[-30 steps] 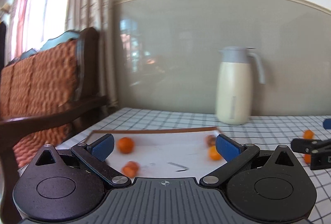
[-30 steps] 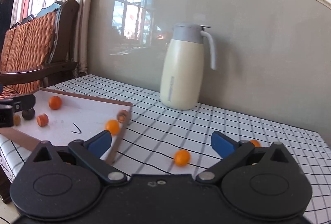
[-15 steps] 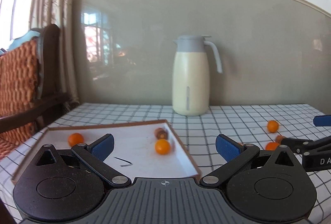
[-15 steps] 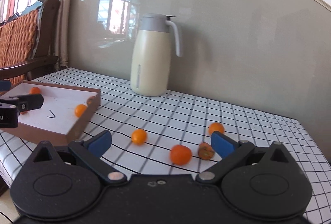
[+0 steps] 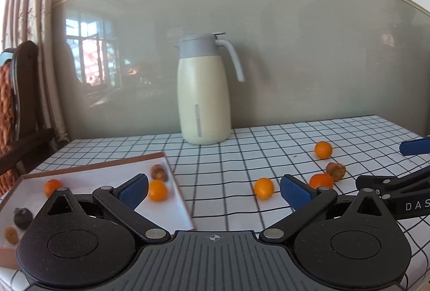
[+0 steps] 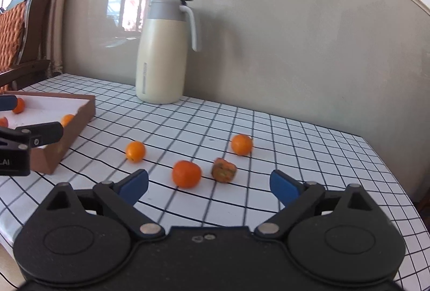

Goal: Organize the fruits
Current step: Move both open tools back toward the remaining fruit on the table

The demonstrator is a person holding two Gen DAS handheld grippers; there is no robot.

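A: Which step is this?
B: Picking up loose fruit, I'd judge. Left of the jug (image 6: 161, 54), the tray (image 6: 80, 116) already has several. The left gripper (image 5: 213, 190) is spread and empty. Before the jug lie a small orange (image 6: 135, 151), a bigger orange (image 6: 186, 174), a brown fruit (image 6: 224, 170) and another orange (image 6: 242, 145).

A: And the right gripper (image 6: 209, 184)?
B: Closing, nothing pinched; next, centre on the bigger orange.

A: Surroundings?
B: Checked desk (image 6: 322, 156), grey wall, chair (image 6: 16, 30) far left.

Both wrist views low over table (image 5: 242, 146), facing wall; share jug (image 6: 161, 54).
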